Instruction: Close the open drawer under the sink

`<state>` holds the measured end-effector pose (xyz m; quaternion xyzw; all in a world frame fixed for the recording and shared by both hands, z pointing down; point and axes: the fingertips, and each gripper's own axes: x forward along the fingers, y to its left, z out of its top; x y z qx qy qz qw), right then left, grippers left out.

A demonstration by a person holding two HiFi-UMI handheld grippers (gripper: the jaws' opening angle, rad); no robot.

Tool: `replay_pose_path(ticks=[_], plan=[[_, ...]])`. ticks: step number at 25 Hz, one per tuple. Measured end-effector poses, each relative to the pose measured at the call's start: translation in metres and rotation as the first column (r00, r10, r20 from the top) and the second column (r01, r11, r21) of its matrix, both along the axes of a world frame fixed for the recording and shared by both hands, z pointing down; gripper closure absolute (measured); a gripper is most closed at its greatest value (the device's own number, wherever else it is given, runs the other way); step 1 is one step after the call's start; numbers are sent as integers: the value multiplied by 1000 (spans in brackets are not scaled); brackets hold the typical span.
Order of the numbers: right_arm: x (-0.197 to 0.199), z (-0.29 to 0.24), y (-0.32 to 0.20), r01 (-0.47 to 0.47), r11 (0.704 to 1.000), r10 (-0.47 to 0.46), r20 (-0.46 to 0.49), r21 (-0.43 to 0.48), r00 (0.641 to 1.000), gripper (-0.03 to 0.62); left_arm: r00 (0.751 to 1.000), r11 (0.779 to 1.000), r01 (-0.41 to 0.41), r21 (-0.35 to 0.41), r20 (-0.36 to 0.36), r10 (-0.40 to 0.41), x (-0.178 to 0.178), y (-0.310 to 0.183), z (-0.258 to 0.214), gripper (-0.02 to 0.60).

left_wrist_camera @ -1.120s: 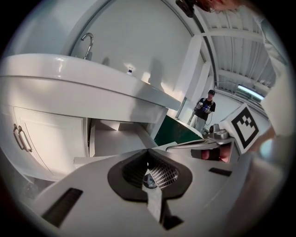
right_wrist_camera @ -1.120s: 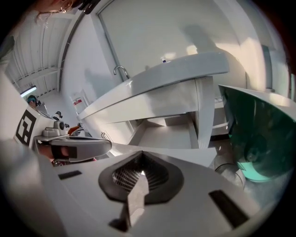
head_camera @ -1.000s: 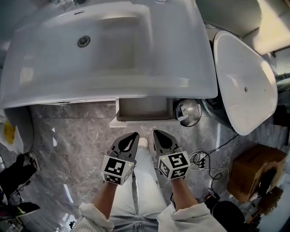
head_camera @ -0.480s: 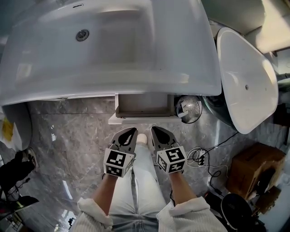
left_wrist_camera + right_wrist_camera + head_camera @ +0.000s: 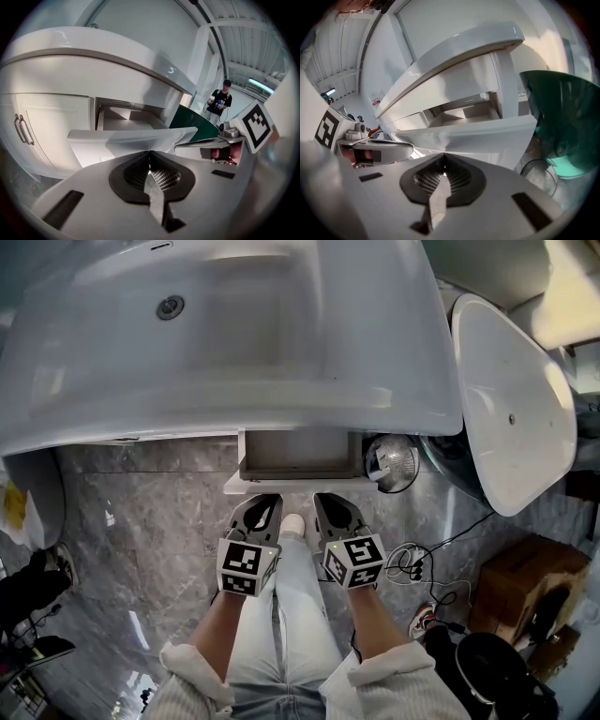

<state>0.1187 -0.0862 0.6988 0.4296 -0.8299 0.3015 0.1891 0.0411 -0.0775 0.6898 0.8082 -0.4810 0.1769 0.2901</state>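
Note:
The white drawer (image 5: 298, 457) stands pulled out under the big white sink (image 5: 234, 334), its front panel (image 5: 291, 486) facing me. My left gripper (image 5: 264, 502) and right gripper (image 5: 327, 500) are side by side just short of that panel, both shut and holding nothing. In the left gripper view the closed tips (image 5: 150, 153) point at the drawer front (image 5: 126, 139), with the open cavity (image 5: 124, 123) behind it. The right gripper view shows its shut tips (image 5: 444, 155) close below the drawer front (image 5: 487, 135).
A round bin (image 5: 390, 465) sits right of the drawer, beside a white toilet lid (image 5: 511, 399). Cables (image 5: 422, 570) and a cardboard box (image 5: 525, 594) lie on the floor at right. A cabinet door with a handle (image 5: 21, 132) is left of the drawer. My shoe (image 5: 293, 523) shows between the grippers.
Both grippers have moved forward together, closer to the drawer front. The drawer stays pulled out as before.

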Motion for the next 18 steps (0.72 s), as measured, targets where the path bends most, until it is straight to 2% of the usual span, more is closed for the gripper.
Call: replay_pose_path(ticks=[12, 18], plan=[[-3, -7, -5, 30, 998, -28, -44, 52, 999, 585, 1000, 1000, -17, -8, -9, 16, -3, -3, -2, 566], [-2, -15, -19, -4, 998, 6, -20, 66, 1000, 585, 1000, 1000, -12, 19, 2, 12, -4, -19, -6, 566]])
